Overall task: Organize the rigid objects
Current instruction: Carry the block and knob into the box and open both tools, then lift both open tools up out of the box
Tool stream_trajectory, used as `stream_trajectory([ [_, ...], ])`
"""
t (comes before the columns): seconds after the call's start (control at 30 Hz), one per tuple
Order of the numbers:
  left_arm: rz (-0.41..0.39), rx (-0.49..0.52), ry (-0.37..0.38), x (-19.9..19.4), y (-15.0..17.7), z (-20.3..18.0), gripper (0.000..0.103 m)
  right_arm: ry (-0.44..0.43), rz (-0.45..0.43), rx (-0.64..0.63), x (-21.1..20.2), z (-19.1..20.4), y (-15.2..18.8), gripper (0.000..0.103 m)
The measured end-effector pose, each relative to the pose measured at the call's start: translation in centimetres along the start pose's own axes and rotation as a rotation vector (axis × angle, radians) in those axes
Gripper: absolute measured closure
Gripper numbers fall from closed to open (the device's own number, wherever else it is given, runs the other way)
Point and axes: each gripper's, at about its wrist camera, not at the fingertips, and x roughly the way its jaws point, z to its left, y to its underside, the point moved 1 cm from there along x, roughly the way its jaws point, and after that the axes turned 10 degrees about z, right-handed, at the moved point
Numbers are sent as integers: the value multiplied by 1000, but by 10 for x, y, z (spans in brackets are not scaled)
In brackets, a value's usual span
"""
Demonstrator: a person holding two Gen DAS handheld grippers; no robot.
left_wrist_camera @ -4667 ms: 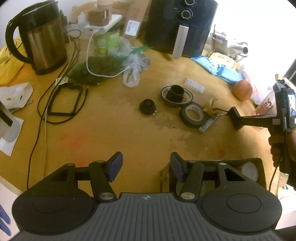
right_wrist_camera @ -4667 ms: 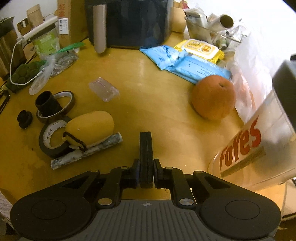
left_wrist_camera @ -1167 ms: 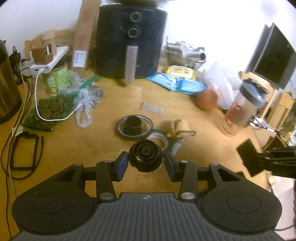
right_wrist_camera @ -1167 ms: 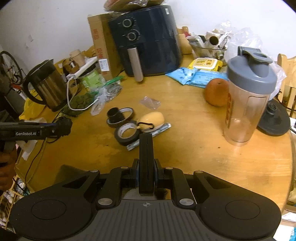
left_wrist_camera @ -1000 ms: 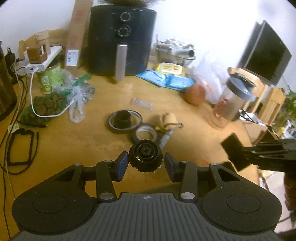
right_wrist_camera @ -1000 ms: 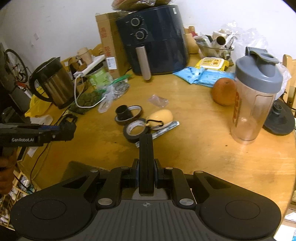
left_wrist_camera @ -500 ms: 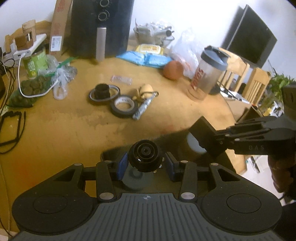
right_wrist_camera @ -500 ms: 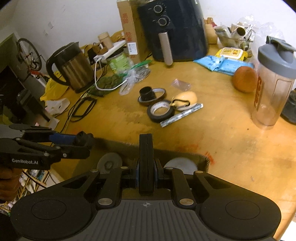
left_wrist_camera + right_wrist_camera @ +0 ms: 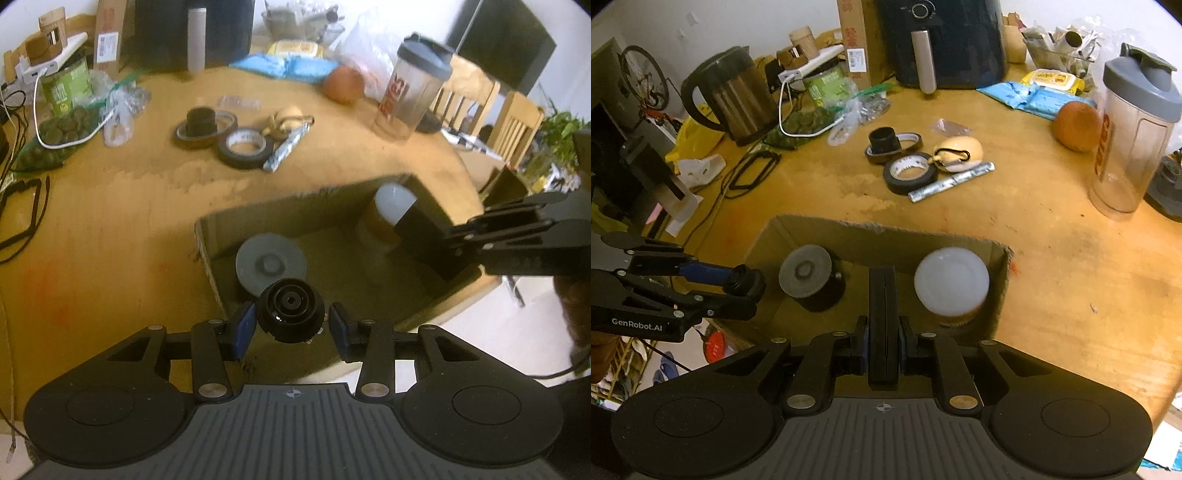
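Observation:
My left gripper is shut on a small black round cap and holds it above the near left corner of an open cardboard box. The same cap shows at the box's left edge in the right wrist view. Inside the box stand a grey-lidded jar and a white-lidded jar. My right gripper is shut on nothing, over the middle of the box. On the table beyond lie a black tape roll, a ring with a black cylinder, a yellow oval thing and a silver stick.
A shaker bottle and an orange stand at the right. An air fryer, a kettle, bags and cables crowd the back and left. The box sits at the table's near edge.
Both grippers have drawn back from the table's middle and sunk over the cardboard box. The left gripper still carries the black cap; the box's inside has come into view.

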Motion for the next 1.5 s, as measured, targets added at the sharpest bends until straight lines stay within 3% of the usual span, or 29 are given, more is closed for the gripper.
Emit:
stream_trajectory([
  [0.07, 5, -2, -14, 1, 3, -1, 60, 28, 31, -5, 2, 0, 1, 80],
  [0.1, 6, -2, -13, 1, 4, -1, 58, 45, 34, -9, 3, 1, 2, 72],
  [0.17, 5, -3, -2, -1, 5, -2, 52, 69, 30, -3, 1, 1, 4, 28],
  [0.2, -1, -5, 1, -3, 6, -2, 48, 78, 23, 2, 0, 2, 4, 20],
  [0.33, -20, -20, -4, -10, 7, -4, 47, 95, -19, 24, -9, 7, 5, 0],
  [0.5, -36, -41, -39, -18, 4, -4, 47, 138, -2, 37, -10, 14, -1, 0],
  [0.8, -57, -95, -135, -29, -9, 5, 46, 287, 21, 11, -6, 27, -14, 0],
  [0.9, -65, -105, -161, -32, -12, 8, 29, 332, 12, -20, -7, 30, -17, 0],
  [1.17, -104, -126, -199, -38, -20, 15, 27, 386, -14, -13, -8, 26, -25, 0],
  [1.23, -118, -124, -211, -38, -23, 16, 21, 397, -27, -3, -8, 23, -26, 0],
  [1.33, -139, -118, -229, -38, -26, 17, 17, 388, -16, 21, -7, 15, -29, 0],
  [1.5, -160, -128, -241, -37, -34, 19, 14, 376, -79, 50, -10, 1, -33, 0],
])
